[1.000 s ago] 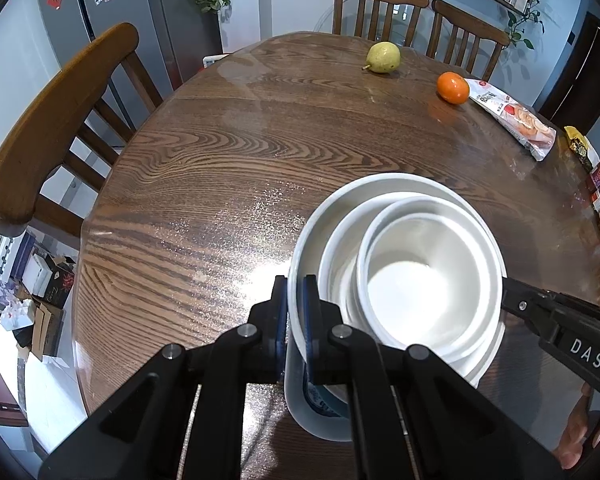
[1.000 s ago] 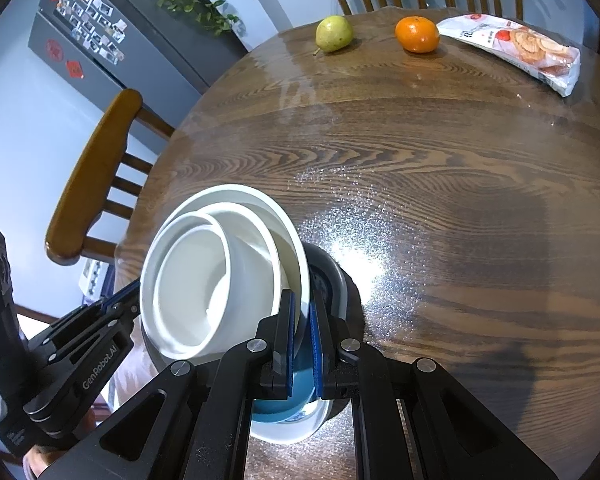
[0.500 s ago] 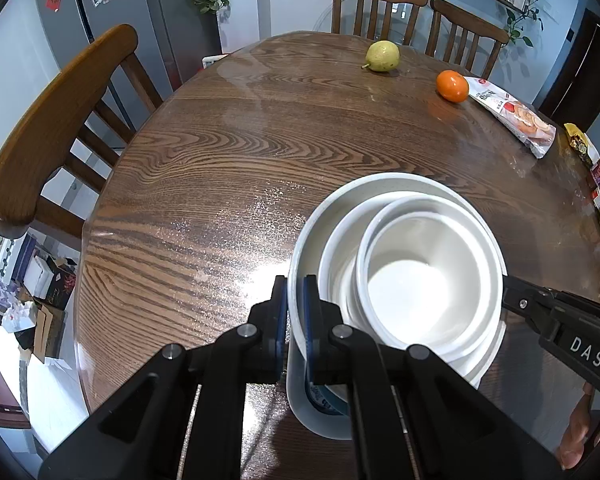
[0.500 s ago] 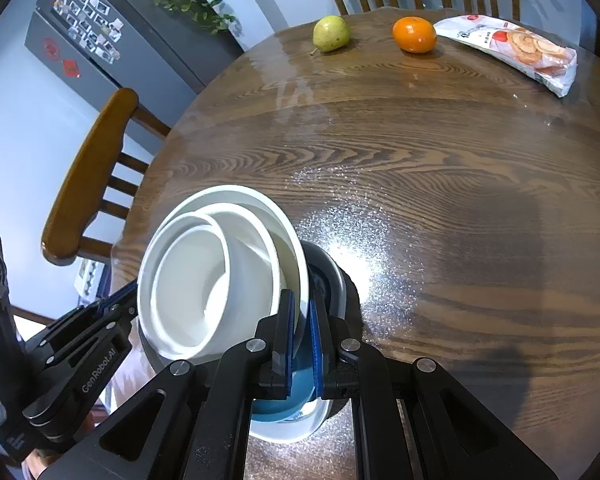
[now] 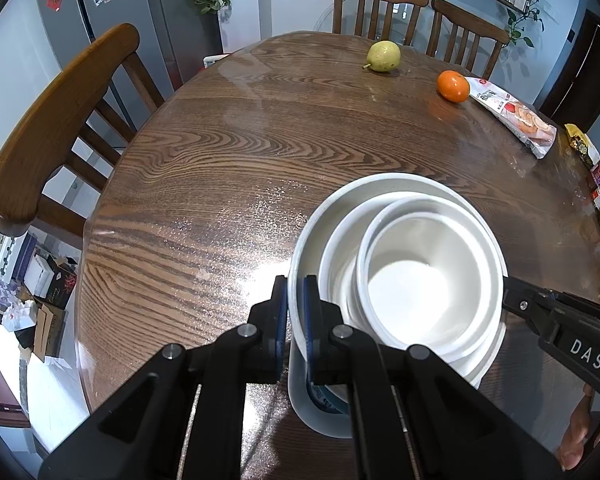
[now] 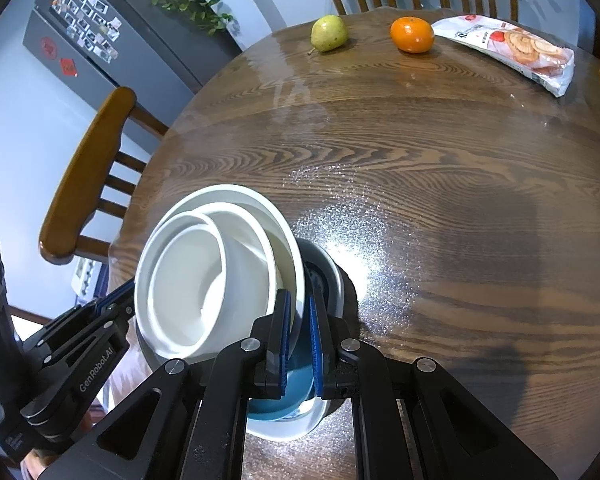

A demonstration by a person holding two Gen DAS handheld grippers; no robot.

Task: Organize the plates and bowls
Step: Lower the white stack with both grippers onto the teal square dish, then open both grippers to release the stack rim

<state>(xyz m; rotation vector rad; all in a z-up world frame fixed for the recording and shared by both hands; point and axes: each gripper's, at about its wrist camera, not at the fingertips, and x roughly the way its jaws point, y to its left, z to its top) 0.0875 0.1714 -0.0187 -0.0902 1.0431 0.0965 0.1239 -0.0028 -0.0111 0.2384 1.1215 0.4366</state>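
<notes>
- Already we have the left gripper (image 5: pixel 296 312) and the right gripper (image 6: pixel 299 336) clamped on opposite rims of the large white plate (image 5: pixel 312 232).
- Two white bowls (image 5: pixel 416 280) sit nested on it, near the round table's (image 5: pixel 228 168) edge.
- Stacking looks done; we judge only putting the stack in its final place remains.

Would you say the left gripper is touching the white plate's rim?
Touching: the left wrist view shows the left gripper pinching the white plate rim between its pads.

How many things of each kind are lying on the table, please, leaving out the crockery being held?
Pears: 1
Oranges: 1
Snack packets, white with biscuits pictured: 1
Total: 3
More packets sit at the table's right edge, too cut off to count.
</notes>
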